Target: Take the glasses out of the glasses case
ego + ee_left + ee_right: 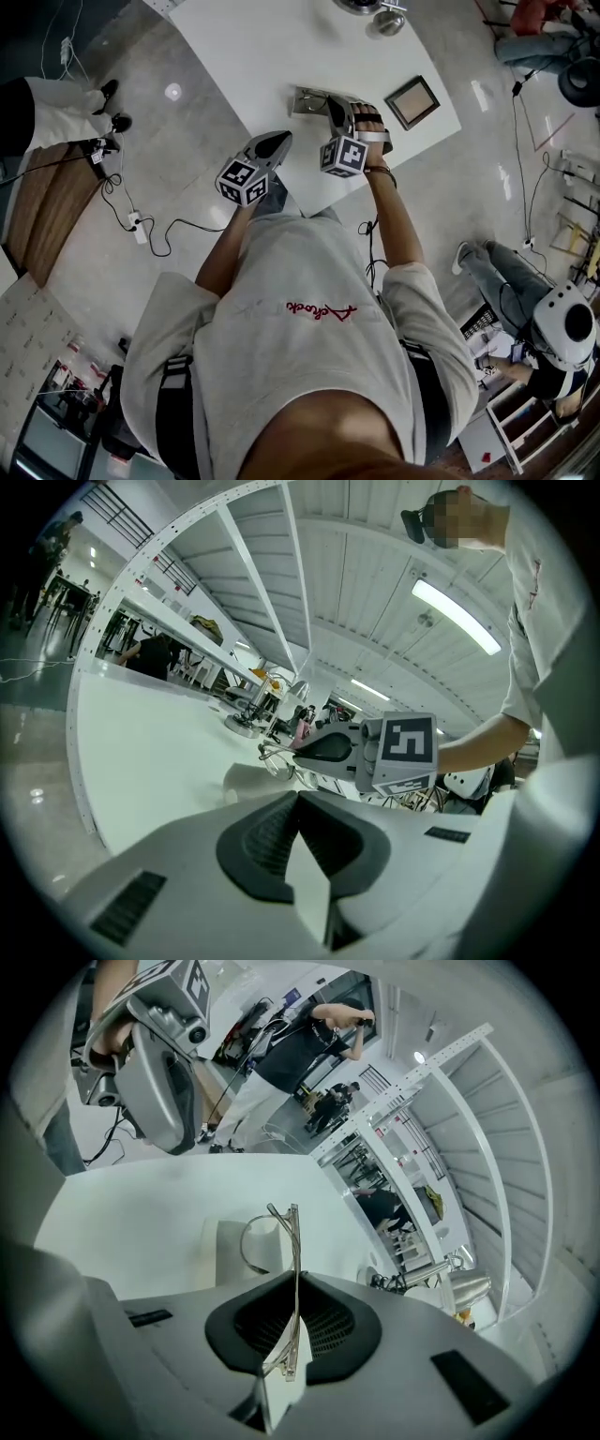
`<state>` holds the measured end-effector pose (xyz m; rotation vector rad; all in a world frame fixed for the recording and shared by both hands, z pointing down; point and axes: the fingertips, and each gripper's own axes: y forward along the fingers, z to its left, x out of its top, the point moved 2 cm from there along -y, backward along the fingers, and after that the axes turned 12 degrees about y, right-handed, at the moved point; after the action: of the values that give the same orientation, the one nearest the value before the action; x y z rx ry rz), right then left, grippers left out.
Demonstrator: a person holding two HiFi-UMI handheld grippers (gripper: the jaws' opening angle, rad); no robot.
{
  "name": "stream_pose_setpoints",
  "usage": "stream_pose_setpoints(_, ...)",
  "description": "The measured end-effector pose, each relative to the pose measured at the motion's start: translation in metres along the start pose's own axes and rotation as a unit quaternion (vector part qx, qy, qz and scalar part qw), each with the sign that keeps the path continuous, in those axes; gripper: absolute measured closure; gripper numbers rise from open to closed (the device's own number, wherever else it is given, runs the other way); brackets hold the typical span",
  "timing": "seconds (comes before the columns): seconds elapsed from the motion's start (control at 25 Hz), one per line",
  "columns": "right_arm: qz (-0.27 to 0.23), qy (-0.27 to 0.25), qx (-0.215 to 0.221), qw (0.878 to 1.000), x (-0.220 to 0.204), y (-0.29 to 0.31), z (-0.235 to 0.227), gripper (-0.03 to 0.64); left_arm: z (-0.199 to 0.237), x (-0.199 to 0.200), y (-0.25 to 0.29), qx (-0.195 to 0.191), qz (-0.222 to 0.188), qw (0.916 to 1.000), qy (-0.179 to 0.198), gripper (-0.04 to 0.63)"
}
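Writing: red script across the sweatshirt (321, 310), seen upside down and not readable. Black-and-white square markers on each claw's cube.

Right claw (293, 1283) is nearly closed, pinching the clear-framed glasses (292, 1237) by the folded frame. It points down, forearm stretched over the counter (234, 56). The glasses are clear of the glasses case (230, 1246), which lies on the counter just beneath.

Left claw (298, 806) is closed and empty, near level, beside the right.
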<state>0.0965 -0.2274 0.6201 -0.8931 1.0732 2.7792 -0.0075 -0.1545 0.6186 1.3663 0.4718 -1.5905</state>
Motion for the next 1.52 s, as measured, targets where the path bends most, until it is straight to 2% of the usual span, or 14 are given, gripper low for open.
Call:
stream_pose_setpoints(0.28, -0.008, 0.021, -0.034, 0.999, 0.008, -0.019, -0.018, 0.578, -0.001, 0.029, 0.010, -0.012, -0.021, 0.9991, 0.035, 0.592)
stream_pose_setpoints(0.36, -0.013, 0.053, -0.045, 0.998, 0.010, -0.025, -0.027, 0.578, 0.001, 0.040, 0.014, -0.015, -0.029, 0.9984, 0.047, 0.592)
stream_pose_setpoints(0.48, -0.030, 0.140, -0.053, 0.988, 0.012, -0.036, -0.037, 0.578, 0.000, 0.055, 0.018, -0.017, -0.037, 0.9974, 0.059, 0.592)
stream_pose_setpoints(0.6, -0.057, 0.260, -0.063, 0.962, 0.014, -0.047, -0.045, 0.578, 0.000, 0.066, 0.019, -0.022, -0.044, 0.9961, 0.073, 0.592)
stream_pose_setpoints(0.76, -0.122, 0.409, -0.059, 0.903, 0.023, -0.062, -0.046, 0.578, 0.002, 0.073, 0.016, -0.031, -0.047, 0.9946, 0.087, 0.592)
stream_pose_setpoints(0.88, -0.175, 0.469, -0.059, 0.864, 0.031, -0.076, -0.045, 0.578, 0.000, 0.076, 0.015, -0.041, -0.047, 0.9937, 0.093, 0.592)
stream_pose_setpoints(1.04, -0.193, 0.513, -0.076, 0.833, 0.031, -0.089, -0.038, 0.578, -0.003, 0.074, 0.012, -0.057, -0.043, 0.9926, 0.098, 0.592)
stream_pose_setpoints(1.12, -0.191, 0.529, -0.092, 0.821, 0.028, -0.095, -0.034, 0.578, -0.005, 0.072, 0.009, -0.065, -0.038, 0.9918, 0.103, 0.592)
stream_pose_setpoints(1.2, -0.189, 0.534, -0.111, 0.816, 0.025, -0.101, -0.030, 0.578, -0.007, 0.070, 0.005, -0.074, -0.035, 0.9910, 0.106, 0.592)
stream_pose_setpoints(1.4, -0.189, 0.533, -0.131, 0.814, 0.021, -0.120, -0.023, 0.578, -0.016, 0.074, 0.000, -0.082, -0.045, 0.9874, 0.128, 0.592)
stream_pose_setpoints(1.52, -0.193, 0.533, -0.135, 0.813, 0.021, -0.131, -0.014, 0.578, -0.020, 0.074, -0.008, -0.071, -0.057, 0.9888, 0.118, 0.592)
